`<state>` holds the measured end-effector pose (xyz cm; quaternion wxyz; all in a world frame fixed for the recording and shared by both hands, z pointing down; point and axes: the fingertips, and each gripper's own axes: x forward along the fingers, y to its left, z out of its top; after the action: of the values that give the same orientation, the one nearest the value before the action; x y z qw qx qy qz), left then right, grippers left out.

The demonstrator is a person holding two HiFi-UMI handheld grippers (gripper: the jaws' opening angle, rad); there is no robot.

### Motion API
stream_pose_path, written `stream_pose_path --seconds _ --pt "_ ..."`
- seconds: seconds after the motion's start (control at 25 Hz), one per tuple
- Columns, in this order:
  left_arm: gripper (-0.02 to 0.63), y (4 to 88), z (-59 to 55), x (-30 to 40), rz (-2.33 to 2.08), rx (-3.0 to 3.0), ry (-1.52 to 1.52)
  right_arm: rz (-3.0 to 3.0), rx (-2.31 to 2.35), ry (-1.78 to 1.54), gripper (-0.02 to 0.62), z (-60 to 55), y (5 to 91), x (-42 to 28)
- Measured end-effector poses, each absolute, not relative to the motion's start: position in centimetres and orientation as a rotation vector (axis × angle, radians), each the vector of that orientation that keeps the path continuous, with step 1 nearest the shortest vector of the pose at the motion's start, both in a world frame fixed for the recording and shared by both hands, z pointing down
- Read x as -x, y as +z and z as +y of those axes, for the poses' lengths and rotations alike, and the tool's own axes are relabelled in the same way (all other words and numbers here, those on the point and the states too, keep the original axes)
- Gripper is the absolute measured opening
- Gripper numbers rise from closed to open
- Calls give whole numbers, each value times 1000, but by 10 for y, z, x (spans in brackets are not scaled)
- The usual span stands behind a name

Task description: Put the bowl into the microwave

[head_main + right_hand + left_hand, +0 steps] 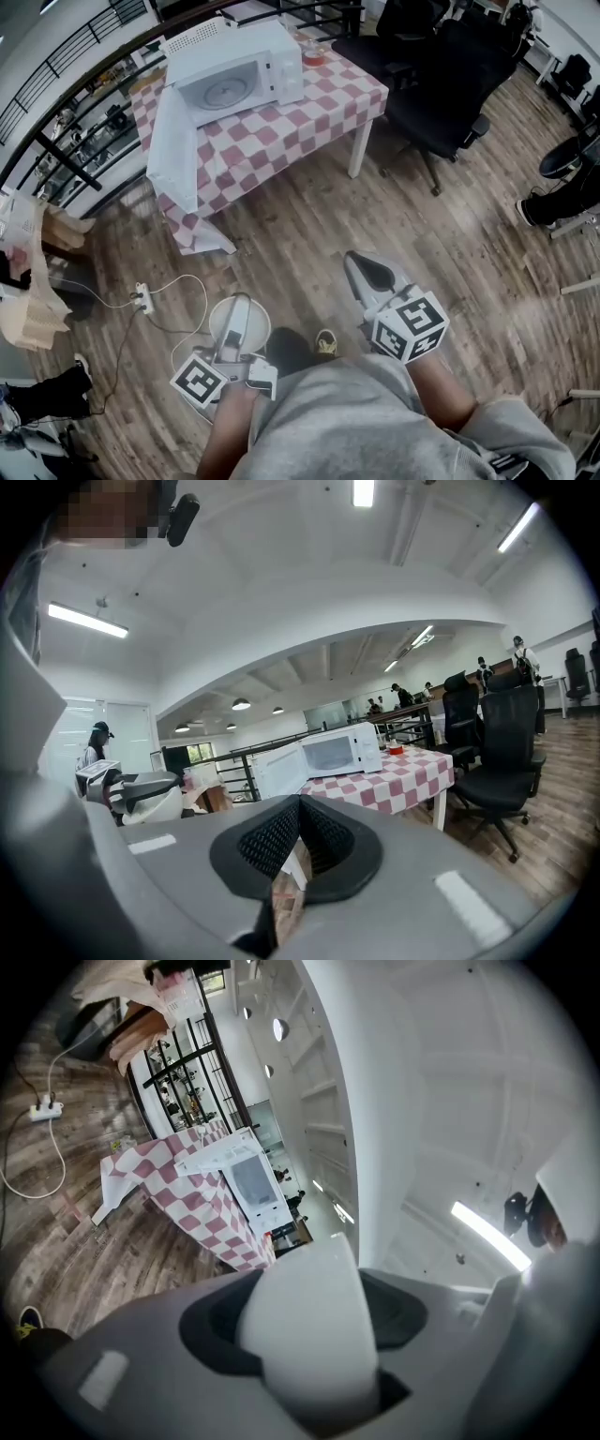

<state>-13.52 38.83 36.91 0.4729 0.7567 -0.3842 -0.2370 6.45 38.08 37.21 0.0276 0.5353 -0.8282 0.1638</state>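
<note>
A white microwave stands on a table with a red-and-white checked cloth, its door swung open to the left. It also shows far off in the left gripper view and the right gripper view. My left gripper is low at the left, shut on the rim of a white bowl, whose wall fills the space between its jaws. My right gripper hangs over the wood floor, shut with nothing in it. Both are well short of the table.
Black office chairs stand right of the table. A small red cup sits beside the microwave. A power strip with its cable lies on the floor at the left, near cardboard and a black railing.
</note>
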Motion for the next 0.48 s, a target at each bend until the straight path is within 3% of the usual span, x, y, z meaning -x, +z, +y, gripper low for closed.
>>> stream_pose_path --seconds 0.48 --pt "278 369 391 117 -903 -1856 -563 -2590 -1642 516 -3 388 372 -68"
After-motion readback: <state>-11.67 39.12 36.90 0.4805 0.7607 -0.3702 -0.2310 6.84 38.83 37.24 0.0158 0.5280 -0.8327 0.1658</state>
